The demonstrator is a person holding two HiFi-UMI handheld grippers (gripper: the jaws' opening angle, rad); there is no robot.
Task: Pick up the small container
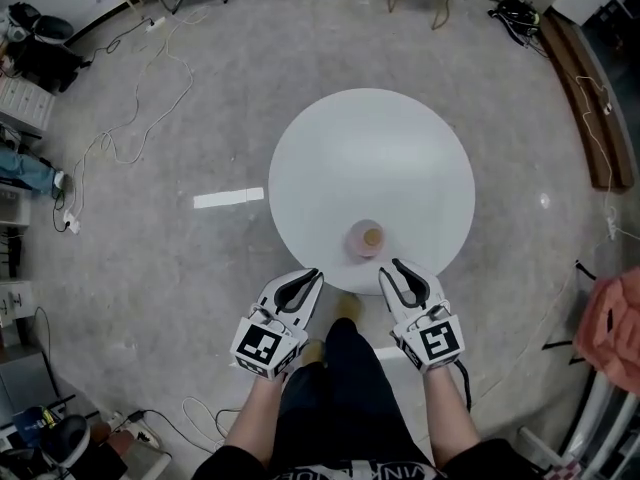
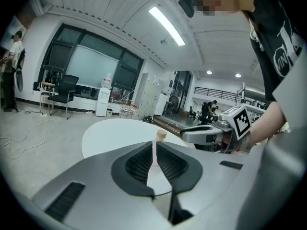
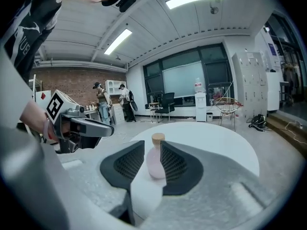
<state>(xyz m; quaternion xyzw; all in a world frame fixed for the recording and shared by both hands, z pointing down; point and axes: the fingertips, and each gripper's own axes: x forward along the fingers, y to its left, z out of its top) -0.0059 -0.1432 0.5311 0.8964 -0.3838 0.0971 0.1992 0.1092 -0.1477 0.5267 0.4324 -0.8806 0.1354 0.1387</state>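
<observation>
A small pink container (image 1: pixel 367 238) with a cork stopper stands near the near edge of a round white worktop (image 1: pixel 370 148), not yet lifted. The right gripper (image 1: pixel 390 270) points at it, jaws partly open and lined up on it but short of it, not touching. The left gripper (image 1: pixel 317 274) hangs beside the edge, jaws together, empty. Reaching in, gripping and lifting remain

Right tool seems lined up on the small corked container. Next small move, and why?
Probably ease the right tool forward until its jaws flank the small container. They stand apart and frame the container in the right gripper view, but the head view shows it just beyond the tips, untouched, upright on the table.
</observation>
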